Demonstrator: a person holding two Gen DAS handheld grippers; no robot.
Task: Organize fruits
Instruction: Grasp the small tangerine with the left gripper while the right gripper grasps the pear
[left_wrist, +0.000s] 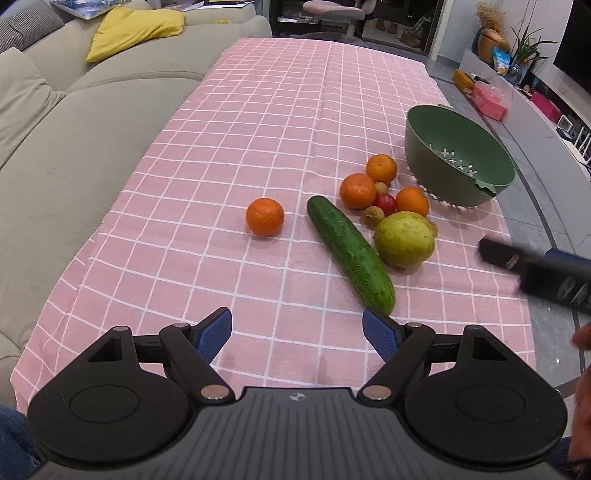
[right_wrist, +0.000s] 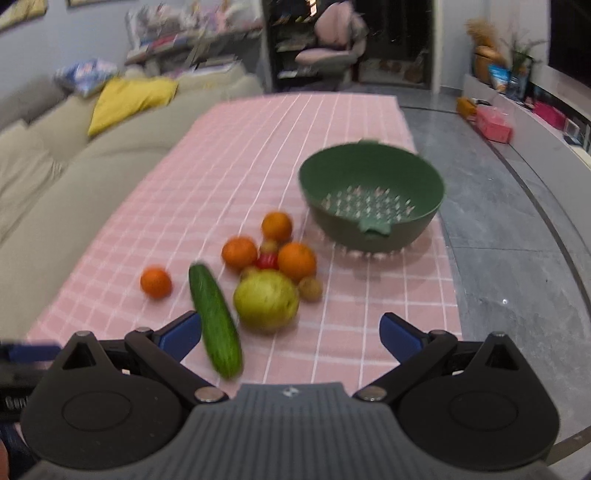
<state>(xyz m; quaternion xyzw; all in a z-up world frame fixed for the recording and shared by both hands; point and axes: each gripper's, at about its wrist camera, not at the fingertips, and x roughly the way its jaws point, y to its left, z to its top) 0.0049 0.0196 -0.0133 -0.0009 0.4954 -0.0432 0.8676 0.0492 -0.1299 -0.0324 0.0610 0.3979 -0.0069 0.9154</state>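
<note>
1. Between the blue fingers (left_wrist: 213, 334) of the left gripper (left_wrist: 297, 332) lies only pink checked cloth (left_wrist: 258, 129) — the jaws stand wide apart, holding nothing, low over the near end of the table.
2. Just past its right finger, the cucumber (left_wrist: 349, 253) lies slantwise on the cloth, its near tip close to that finger.
3. Over on the right, the right gripper (right_wrist: 290, 338) is spread wide too and empty; in its own view the cucumber's near end shows just beside its left finger (right_wrist: 181, 336).
4. Beside the cucumber sits a yellow-green pear (left_wrist: 404, 240), touching a cluster of three oranges (left_wrist: 357, 191), a red fruit (left_wrist: 385, 204) and a few small brownish ones.
5. One lone orange (left_wrist: 265, 216) rests apart, left of the cucumber.
6. Beyond the cluster stands the green colander bowl (left_wrist: 424, 151) — empty, near the table's right edge.
7. A beige sofa (left_wrist: 74, 129) with a yellow cushion (left_wrist: 136, 29) runs along the left.
</note>
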